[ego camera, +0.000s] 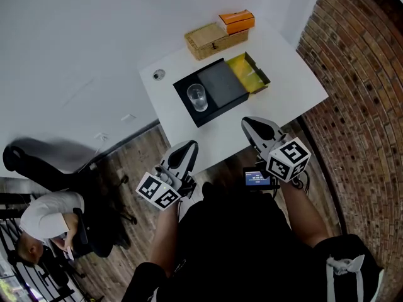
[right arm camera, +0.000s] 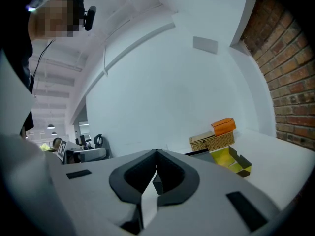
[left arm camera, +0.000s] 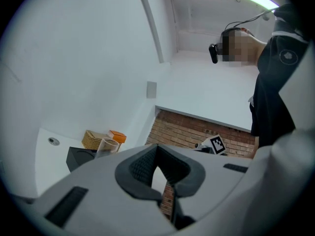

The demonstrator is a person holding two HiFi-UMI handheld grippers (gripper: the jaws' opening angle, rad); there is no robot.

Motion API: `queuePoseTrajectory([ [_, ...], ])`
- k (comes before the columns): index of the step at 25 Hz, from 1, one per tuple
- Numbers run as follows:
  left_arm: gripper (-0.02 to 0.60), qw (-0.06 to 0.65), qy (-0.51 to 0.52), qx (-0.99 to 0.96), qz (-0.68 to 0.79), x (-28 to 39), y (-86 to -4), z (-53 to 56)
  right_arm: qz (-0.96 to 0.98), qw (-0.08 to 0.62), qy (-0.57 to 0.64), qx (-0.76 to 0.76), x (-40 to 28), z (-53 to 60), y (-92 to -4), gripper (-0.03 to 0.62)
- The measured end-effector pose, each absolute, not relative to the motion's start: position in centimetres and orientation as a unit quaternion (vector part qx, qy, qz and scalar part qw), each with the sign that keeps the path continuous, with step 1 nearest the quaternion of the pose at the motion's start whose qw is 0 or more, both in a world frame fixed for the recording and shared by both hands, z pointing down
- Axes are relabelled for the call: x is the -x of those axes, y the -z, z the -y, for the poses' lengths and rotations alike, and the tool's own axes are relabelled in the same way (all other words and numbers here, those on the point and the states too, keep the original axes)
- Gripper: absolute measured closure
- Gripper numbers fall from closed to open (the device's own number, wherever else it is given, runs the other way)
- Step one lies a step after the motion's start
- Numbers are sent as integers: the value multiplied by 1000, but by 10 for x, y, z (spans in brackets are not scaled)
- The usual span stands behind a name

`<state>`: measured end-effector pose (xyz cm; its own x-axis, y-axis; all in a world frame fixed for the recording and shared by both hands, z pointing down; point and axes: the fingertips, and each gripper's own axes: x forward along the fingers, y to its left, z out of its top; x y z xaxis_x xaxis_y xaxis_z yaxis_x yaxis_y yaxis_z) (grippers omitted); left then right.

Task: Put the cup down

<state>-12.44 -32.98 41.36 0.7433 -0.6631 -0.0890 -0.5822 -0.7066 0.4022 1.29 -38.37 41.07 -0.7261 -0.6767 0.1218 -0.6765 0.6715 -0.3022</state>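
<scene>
A clear cup (ego camera: pixel 197 97) stands upright on the left part of a black tray (ego camera: pixel 220 83) in the middle of the white table (ego camera: pixel 289 87). Neither gripper touches it. My left gripper (ego camera: pixel 189 145) is shut and empty, hanging off the table's near edge, below and left of the cup. My right gripper (ego camera: pixel 251 123) is shut and empty too, just over the near edge to the right of the tray. From the left gripper view, the cup (left arm camera: pixel 107 145) shows beyond the closed left gripper (left arm camera: pixel 156 147), on the tray (left arm camera: pixel 78 156). The right gripper (right arm camera: pixel 157 153) hides the cup.
A yellow open box (ego camera: pixel 249 73) adjoins the tray's right side. Behind stand a wicker box (ego camera: pixel 211 39) and an orange box (ego camera: pixel 237 21). A round grommet (ego camera: pixel 158 75) is at the table's left. A brick wall (ego camera: pixel 359 74) runs on the right; a seated person (ego camera: pixel 44 222) is at the lower left.
</scene>
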Motion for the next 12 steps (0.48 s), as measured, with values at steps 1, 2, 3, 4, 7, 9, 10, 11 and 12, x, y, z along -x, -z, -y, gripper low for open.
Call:
queuePoseTrajectory([
  [1,574,177,115,-916,340,124,-413,330,-914,-3,163,371,-13,384,-411,578],
  [2,574,177,115,-917,340,124,-412,331,-914,-4,162,371,-13,384,-411,579],
  [3,574,176,115,-917,340,124,-411,331,-914,-5,161,371,-13,384,-410,579],
  [4,574,176,115,-917,340,124,-411,331,-915,-6,159,371,-13,384,-410,578],
  [7,574,177,113,-917,339,124,-412,331,-915,-9,154,372,-12,384,-410,579],
  [9,574,178,112,-917,339,124,-413,330,-915,-12,153,373,-11,383,-411,579],
  [10,574,178,112,-917,339,124,-413,330,-915,-12,153,374,-12,383,-412,579],
  [11,574,178,111,-917,339,124,-412,329,-914,-13,152,375,-12,382,-412,579],
  [12,574,178,111,-917,338,124,-412,329,-914,-13,152,375,-12,382,-412,579],
])
